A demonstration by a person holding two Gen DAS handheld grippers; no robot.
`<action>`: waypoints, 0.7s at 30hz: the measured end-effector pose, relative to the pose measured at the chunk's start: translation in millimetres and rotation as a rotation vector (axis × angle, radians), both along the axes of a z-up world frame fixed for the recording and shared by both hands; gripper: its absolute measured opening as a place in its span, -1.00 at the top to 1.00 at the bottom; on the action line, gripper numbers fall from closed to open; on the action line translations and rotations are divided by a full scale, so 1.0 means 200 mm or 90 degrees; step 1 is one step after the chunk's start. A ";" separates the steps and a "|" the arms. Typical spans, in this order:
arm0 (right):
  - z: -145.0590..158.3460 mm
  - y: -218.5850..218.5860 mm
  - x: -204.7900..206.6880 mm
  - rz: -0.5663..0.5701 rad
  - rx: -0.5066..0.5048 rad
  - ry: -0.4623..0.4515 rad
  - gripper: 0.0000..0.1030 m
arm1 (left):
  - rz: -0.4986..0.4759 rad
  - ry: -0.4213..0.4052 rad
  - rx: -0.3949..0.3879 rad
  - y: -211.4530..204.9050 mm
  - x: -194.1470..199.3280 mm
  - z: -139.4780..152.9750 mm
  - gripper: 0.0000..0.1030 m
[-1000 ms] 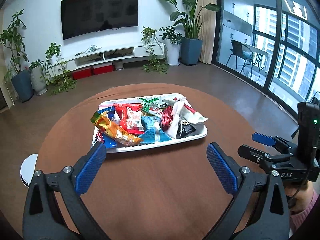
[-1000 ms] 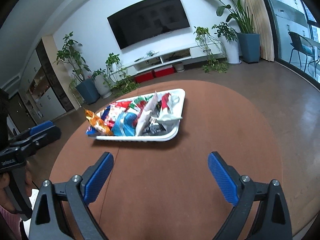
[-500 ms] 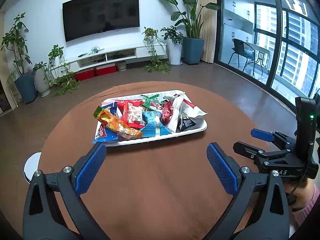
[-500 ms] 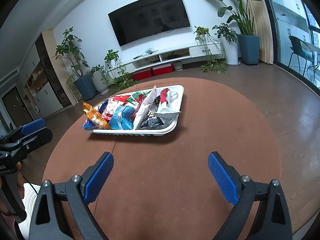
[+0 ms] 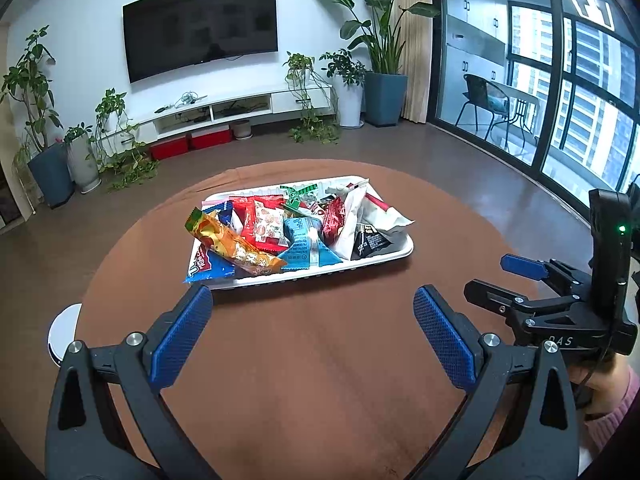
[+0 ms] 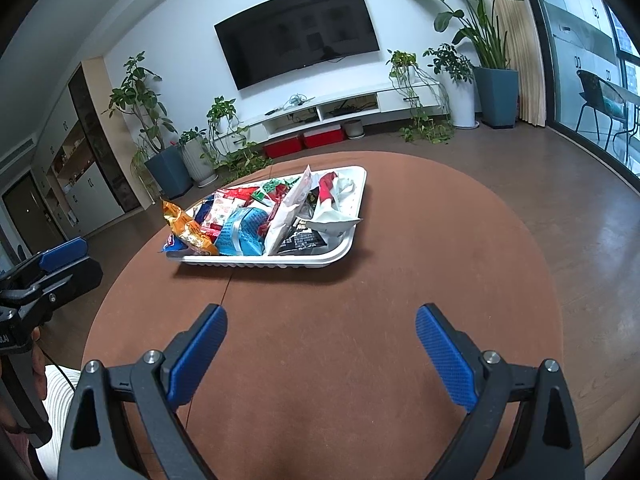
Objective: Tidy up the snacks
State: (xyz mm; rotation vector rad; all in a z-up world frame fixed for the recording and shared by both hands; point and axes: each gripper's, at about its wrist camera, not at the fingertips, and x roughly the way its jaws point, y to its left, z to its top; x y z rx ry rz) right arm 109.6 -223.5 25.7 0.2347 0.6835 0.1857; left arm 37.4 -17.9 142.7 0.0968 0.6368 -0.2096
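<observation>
Blue textured pads face each other on black plastic arms. Left gripper point(image 5: 312, 328) with fingers spread wide, nothing between them, over bare brown table point(image 5: 300, 380). Right gripper point(image 6: 320, 340) likewise spread and empty, over the near part of the same round table; its body also shows at the right edge of the left view, partly cut off, with a hand point(image 5: 600, 384) in a pink sleeve under it.

Ahead, mid-table, well apart from both grippers: one white tray point(image 5: 384, 258), rectangular with rounded corners and a ribbed rim, heaped with snack packets. Countable on top: one orange packet point(image 5: 232, 246) lying diagonally at the tray's near-left corner; one blue-and-red packet point(image 5: 208, 266) under it, overhanging the rim; one light-blue packet point(image 5: 304, 246); one red packet with a printed window point(image 5: 264, 222); one black packet point(image 5: 370, 240) at the near-right; one white wrapper point(image 5: 380, 216), crumpled and standing up; one green-and-white wrapper point(image 5: 300, 192) at the back. More packets are buried beneath; total count not readable, print illegible.

Past the table: one wall-mounted television point(image 5: 200, 26), dark, a low white shelf point(image 5: 240, 110), several potted plants.
</observation>
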 end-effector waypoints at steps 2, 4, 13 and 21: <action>0.00 0.00 0.00 0.000 0.002 0.000 -0.90 | 0.000 -0.001 0.000 0.00 0.00 0.00 -0.98; 0.00 0.00 0.00 0.000 0.000 0.000 -0.90 | -0.001 -0.001 -0.002 0.00 0.00 0.00 -0.98; 0.00 0.00 0.00 0.000 0.000 0.000 -0.90 | -0.013 -0.008 0.007 -0.03 -0.01 -0.02 -0.98; 0.00 0.00 0.00 0.001 0.000 0.000 -0.90 | -0.003 -0.041 0.016 -0.04 -0.03 0.00 -0.98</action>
